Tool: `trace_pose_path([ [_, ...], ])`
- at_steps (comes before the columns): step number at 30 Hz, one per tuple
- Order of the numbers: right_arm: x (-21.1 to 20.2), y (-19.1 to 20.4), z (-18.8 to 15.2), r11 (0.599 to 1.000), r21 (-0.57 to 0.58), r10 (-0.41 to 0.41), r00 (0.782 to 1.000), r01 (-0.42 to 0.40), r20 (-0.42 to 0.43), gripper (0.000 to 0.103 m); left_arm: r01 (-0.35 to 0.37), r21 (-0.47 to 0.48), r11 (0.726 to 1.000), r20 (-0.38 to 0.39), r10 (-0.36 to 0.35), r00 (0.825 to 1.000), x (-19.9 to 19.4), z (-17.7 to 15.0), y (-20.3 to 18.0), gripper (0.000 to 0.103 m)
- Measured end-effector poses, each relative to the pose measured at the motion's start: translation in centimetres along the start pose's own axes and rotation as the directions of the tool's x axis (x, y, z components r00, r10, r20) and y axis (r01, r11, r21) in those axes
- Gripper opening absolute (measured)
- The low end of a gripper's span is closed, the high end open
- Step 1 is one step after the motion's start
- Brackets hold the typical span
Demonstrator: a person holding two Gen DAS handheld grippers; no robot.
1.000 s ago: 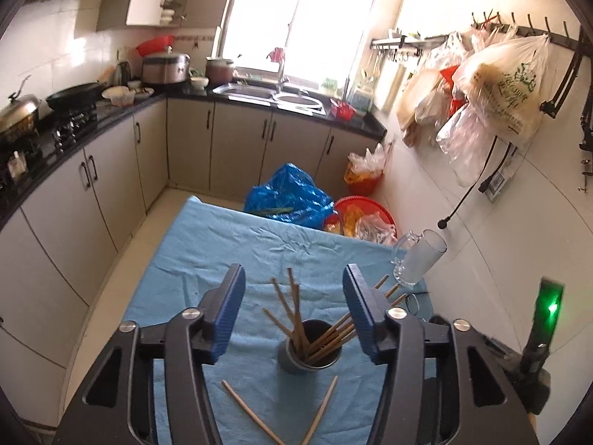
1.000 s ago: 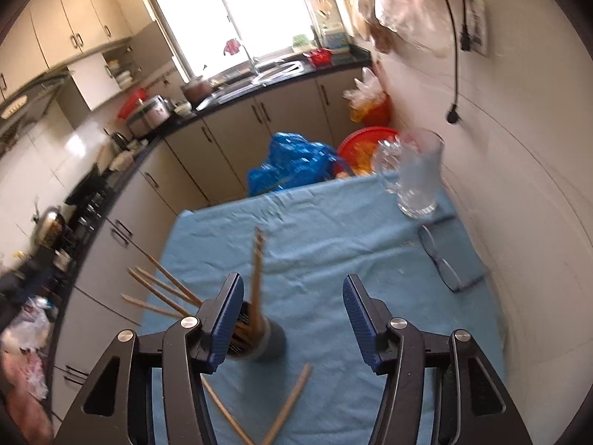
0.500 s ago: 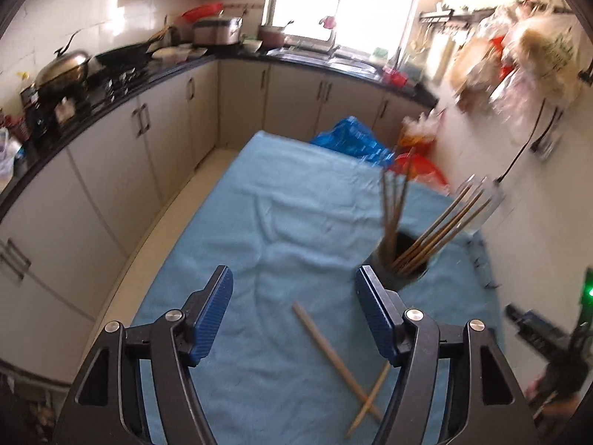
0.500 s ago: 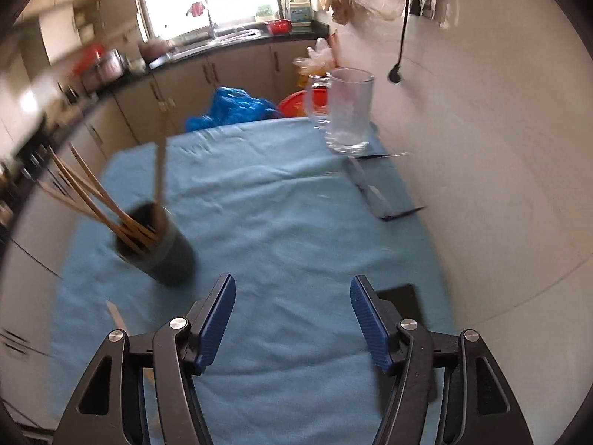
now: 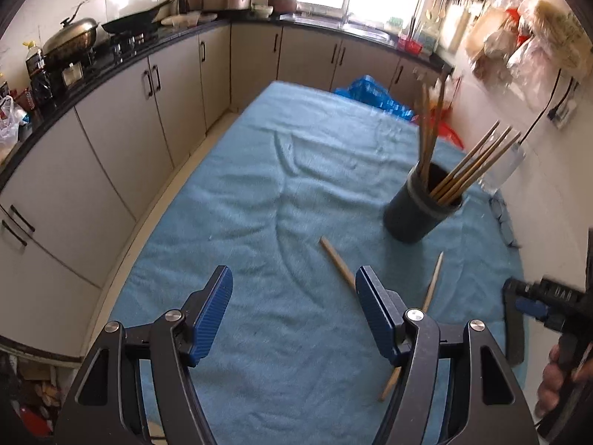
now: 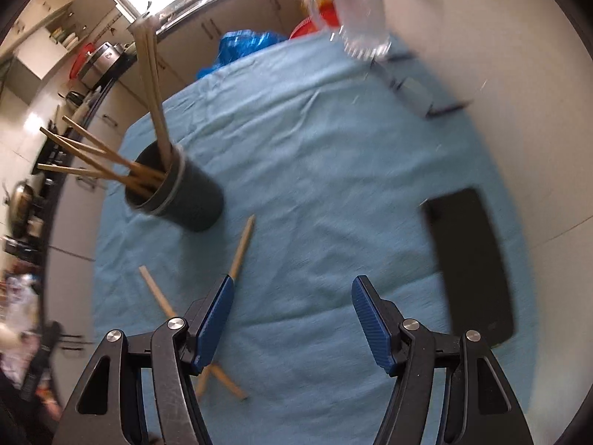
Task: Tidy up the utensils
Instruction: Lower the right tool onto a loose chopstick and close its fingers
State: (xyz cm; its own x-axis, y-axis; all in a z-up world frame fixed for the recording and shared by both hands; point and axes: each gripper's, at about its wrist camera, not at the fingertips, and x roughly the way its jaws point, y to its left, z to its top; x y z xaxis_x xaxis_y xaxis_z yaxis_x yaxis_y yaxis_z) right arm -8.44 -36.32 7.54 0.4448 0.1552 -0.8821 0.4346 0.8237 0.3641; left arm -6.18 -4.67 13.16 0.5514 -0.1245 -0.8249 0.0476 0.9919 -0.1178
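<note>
A dark cup (image 5: 418, 211) with several wooden chopsticks standing in it sits on the blue cloth (image 5: 259, 193). Two loose chopsticks lie crossed on the cloth in front of it, one (image 5: 337, 261) pointing left and one (image 5: 433, 278) pointing right. My left gripper (image 5: 292, 311) hovers open over bare cloth, left of the crossing, with nothing between its fingers. My right gripper (image 6: 292, 315) is open too, over bare cloth. Its left finger covers part of a loose chopstick (image 6: 241, 248); the other chopstick (image 6: 155, 291) lies further left. The cup (image 6: 185, 200) stands up and to the left.
A black phone (image 6: 470, 259) lies on the cloth by the wall at the right. Behind it are folded glasses (image 6: 418, 89) and a glass mug (image 6: 355, 11). Kitchen cabinets (image 5: 122, 141) run along the table's left side. A hand (image 5: 556, 382) shows at the right edge.
Both grippers have sunk toward the table and tipped downward, and their jaws stand a little wider. The cup has slid out from between the fingers in both views. The loose chopsticks look nearer.
</note>
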Motion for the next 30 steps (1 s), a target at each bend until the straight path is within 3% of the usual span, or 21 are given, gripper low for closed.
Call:
trace_pose_path([
  [6,2.9,0.6,0.8,0.996,0.078,0.047,0.991,-0.038,-0.124,0.071,-0.01,-0.012,1.0,-0.129,0.008,0.992,1.9,-1.1,1.3,0.068],
  [10,4.8,1.3,1.1,0.994,0.108,0.04,0.981,-0.02,-0.188,0.071,-0.02,-0.029,0.999,-0.163,0.015,0.987,2.4,-1.7,2.2,0.068],
  [14,7.2,2.9,1.2,0.996,0.09,0.017,0.969,0.005,-0.245,0.057,-0.03,-0.052,0.998,-0.208,0.018,0.978,3.0,-2.1,3.2,0.068],
  [25,11.8,6.3,2.3,0.993,0.064,-0.076,0.957,0.097,-0.279,0.048,-0.056,-0.127,0.99,-0.262,0.021,0.965,4.2,-3.1,6.5,0.069],
  [30,13.0,7.8,1.8,0.99,0.014,-0.128,0.951,0.137,-0.282,0.024,-0.056,-0.144,0.988,-0.281,0.013,0.96,4.8,-2.9,7.3,0.069],
])
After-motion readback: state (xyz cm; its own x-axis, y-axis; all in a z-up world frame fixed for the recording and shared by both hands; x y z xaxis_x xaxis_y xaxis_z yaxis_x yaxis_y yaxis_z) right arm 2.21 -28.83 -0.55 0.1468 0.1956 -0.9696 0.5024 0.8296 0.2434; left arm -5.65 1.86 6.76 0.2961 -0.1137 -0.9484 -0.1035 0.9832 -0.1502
